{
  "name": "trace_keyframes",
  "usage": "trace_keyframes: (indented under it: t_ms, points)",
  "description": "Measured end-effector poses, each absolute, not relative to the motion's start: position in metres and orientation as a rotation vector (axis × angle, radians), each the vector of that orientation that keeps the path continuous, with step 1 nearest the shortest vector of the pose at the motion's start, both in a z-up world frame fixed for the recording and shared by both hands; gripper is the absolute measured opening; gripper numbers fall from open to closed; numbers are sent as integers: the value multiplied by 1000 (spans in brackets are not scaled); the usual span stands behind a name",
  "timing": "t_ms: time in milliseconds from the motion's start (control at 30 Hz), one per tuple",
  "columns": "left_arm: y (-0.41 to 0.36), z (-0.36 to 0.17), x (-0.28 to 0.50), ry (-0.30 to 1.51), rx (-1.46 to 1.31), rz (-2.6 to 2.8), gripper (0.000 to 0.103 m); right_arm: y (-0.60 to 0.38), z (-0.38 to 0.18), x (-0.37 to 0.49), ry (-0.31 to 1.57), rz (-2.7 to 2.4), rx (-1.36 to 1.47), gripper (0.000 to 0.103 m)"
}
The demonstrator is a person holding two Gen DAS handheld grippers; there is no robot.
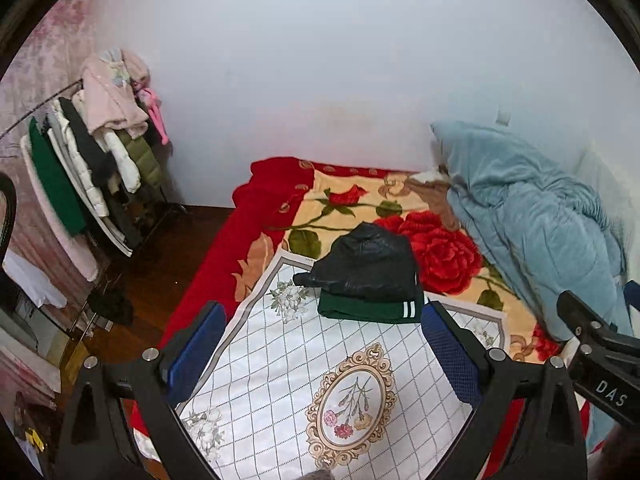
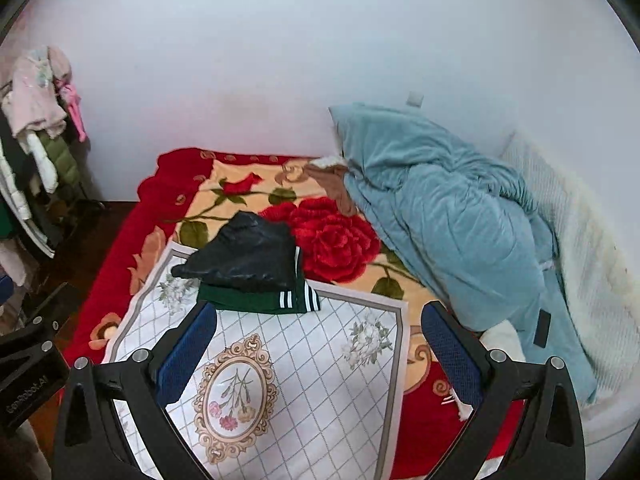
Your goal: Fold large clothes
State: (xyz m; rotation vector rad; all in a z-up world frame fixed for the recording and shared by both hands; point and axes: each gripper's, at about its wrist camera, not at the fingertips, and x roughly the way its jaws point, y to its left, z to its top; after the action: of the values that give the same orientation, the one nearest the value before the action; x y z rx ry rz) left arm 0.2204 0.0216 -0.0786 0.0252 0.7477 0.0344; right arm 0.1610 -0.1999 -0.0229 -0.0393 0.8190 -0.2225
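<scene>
Both grippers' jaws gape empty above the bed (image 1: 208, 264); the soft, slippery black jacket (image 1: 366, 262) wants pinching at its hem.

— What do we have on the bed?

— We see two folded garments stacked at the far edge of the white floral mat (image 1: 280, 360). The black jacket (image 1: 366, 264), shiny and crinkled, lies on top, one corner poking out to the left.

— And beneath it?

— We see a green garment (image 2: 256, 300), folded flat, with white stripes at its right end. It sticks out from under the jacket on the near side.
</scene>
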Motion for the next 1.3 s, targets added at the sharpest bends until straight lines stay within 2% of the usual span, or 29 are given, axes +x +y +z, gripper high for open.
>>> trace_keyframes:
  t_ms: [433, 1300]
  points:
    - [13, -43, 163, 665, 7, 35, 100, -202, 32, 91, 751, -171, -50, 103]
    - [21, -33, 139, 614, 2, 56, 100, -199, 56, 65, 717, -166, -42, 103]
